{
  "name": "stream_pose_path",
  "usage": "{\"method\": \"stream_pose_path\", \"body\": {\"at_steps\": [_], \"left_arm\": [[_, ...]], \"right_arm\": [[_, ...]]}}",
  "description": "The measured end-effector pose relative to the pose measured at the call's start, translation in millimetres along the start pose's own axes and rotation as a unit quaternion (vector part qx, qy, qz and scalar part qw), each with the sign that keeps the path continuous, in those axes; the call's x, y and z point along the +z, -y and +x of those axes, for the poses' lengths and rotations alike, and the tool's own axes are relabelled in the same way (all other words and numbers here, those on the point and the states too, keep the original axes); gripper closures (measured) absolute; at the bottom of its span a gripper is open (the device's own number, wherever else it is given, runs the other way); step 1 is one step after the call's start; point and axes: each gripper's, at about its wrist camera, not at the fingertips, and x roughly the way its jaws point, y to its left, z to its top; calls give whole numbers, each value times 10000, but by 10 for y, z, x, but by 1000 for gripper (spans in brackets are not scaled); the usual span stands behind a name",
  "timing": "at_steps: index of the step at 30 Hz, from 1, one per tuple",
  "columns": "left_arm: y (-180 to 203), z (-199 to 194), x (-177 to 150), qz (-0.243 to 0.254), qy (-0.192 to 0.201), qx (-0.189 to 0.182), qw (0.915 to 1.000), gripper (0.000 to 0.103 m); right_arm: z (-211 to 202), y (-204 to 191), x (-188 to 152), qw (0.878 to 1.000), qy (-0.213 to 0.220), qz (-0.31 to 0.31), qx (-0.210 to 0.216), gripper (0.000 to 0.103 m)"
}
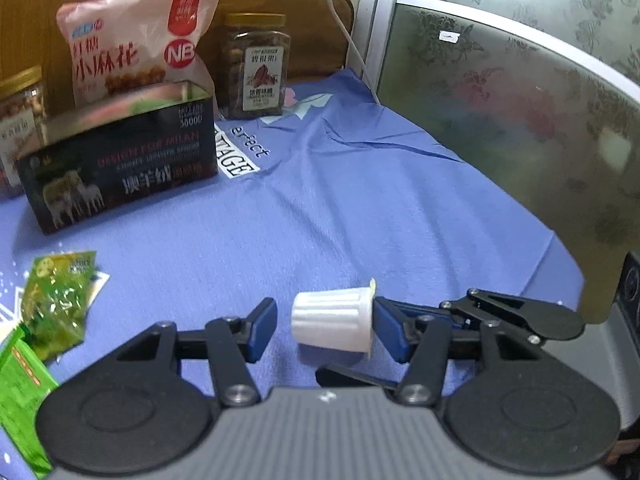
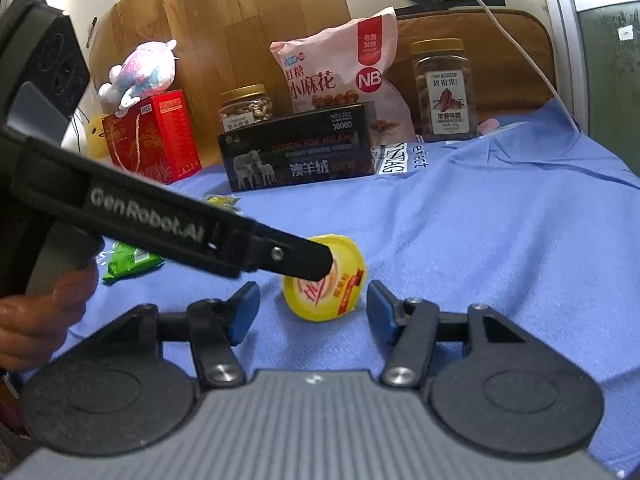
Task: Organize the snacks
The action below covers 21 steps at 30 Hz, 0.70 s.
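A white ribbed jelly cup [image 1: 334, 322] lies on its side on the blue cloth [image 1: 360, 208], its yellow lid [image 2: 326, 278] facing the right wrist view. My left gripper [image 1: 324, 330] is open with the cup between its blue pads; the right pad [image 1: 390, 332] touches the lid end, the left pad stands apart. My right gripper [image 2: 312, 314] is open, close in front of the lid. The left gripper's finger [image 2: 296, 258] crosses the lid in the right wrist view. An open black tin box [image 1: 120, 168] stands at the back left.
Behind the box stand a pink snack bag [image 1: 140, 40] and two nut jars [image 1: 256, 66] [image 2: 246, 106]. Green snack packets [image 1: 56, 300] lie at the left. A red gift box [image 2: 154, 136] with a plush toy is far left. A patterned glass panel [image 1: 520, 100] borders the right.
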Motion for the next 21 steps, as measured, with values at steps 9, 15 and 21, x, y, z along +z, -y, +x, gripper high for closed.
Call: {"method": "stream_pose_path", "body": {"at_steps": [9, 15, 21], "left_arm": [[-8, 20, -30, -157, -142, 82, 9997, 49], [-33, -121, -112, -227, -141, 100, 9996, 49], [-148, -326, -217, -443, -3, 299, 9986, 48]], "right_arm": [[13, -73, -16, 9997, -28, -156, -172, 47], [-3, -108, -32, 9994, -3, -159, -299, 46], [21, -263, -74, 9973, -24, -532, -502, 44]]}}
